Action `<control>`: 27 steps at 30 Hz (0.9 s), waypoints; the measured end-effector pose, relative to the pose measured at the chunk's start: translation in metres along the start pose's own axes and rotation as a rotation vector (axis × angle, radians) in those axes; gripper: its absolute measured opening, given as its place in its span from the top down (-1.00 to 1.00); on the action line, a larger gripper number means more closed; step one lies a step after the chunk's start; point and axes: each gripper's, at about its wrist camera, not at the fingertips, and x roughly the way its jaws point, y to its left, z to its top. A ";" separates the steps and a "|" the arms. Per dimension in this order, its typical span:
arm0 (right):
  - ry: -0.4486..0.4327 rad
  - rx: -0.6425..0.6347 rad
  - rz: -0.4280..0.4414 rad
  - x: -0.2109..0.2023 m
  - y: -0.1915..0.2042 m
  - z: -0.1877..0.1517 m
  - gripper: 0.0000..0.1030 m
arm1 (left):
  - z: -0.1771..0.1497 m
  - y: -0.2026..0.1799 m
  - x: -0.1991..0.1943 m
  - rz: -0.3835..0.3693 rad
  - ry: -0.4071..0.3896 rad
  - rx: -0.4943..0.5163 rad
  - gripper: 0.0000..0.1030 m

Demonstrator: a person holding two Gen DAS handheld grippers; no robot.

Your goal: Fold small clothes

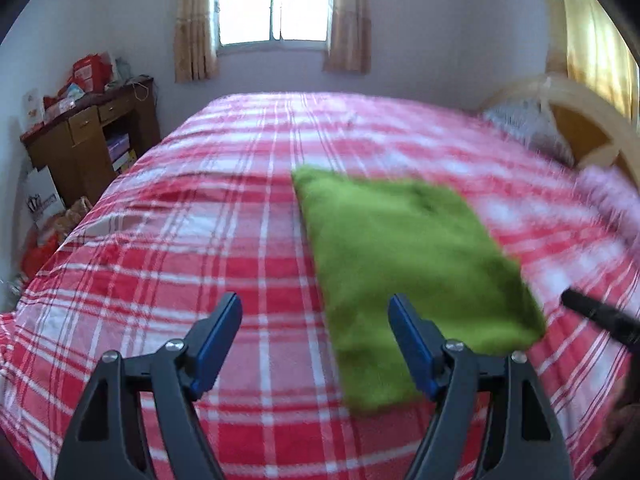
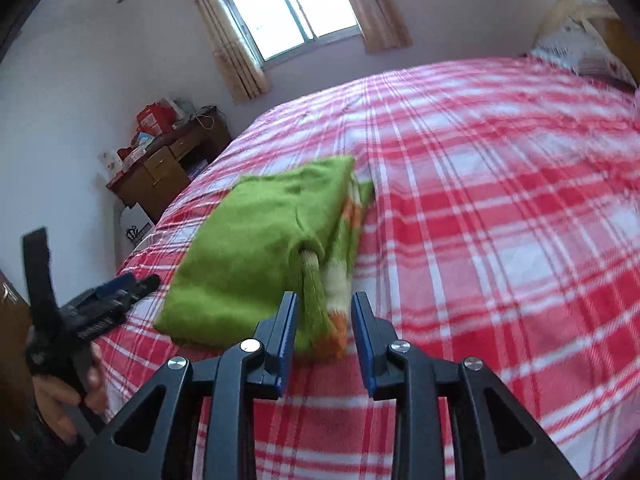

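Green folded sweater on plaid bed, just ahead of right gripper, released; left gripper spread, empty.

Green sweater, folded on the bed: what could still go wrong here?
1. The cuff pokes out of the green sweater between the right claw fingers; it might snag and drag the fold open.
2. The striped layer juts from under the fold, so it may look untidy.

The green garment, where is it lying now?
The green garment lies folded on the plaid bed, toward its desk-side edge in the right wrist view, just beyond the right hand-held gripper.
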 end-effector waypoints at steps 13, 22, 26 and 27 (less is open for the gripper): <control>0.097 0.075 0.082 0.107 -0.022 0.050 -0.27 | 0.036 0.003 0.134 -0.211 0.209 -0.168 -0.50; 0.162 0.106 0.206 0.144 -0.033 0.051 -0.28 | 0.022 0.005 0.144 -0.322 0.231 -0.159 -0.55; 0.174 0.067 0.189 0.146 -0.021 0.051 -0.02 | 0.021 0.003 0.141 -0.361 0.233 -0.163 -0.06; 0.174 0.076 0.188 0.144 -0.018 0.050 0.08 | 0.021 0.001 0.139 -0.361 0.242 -0.170 -0.01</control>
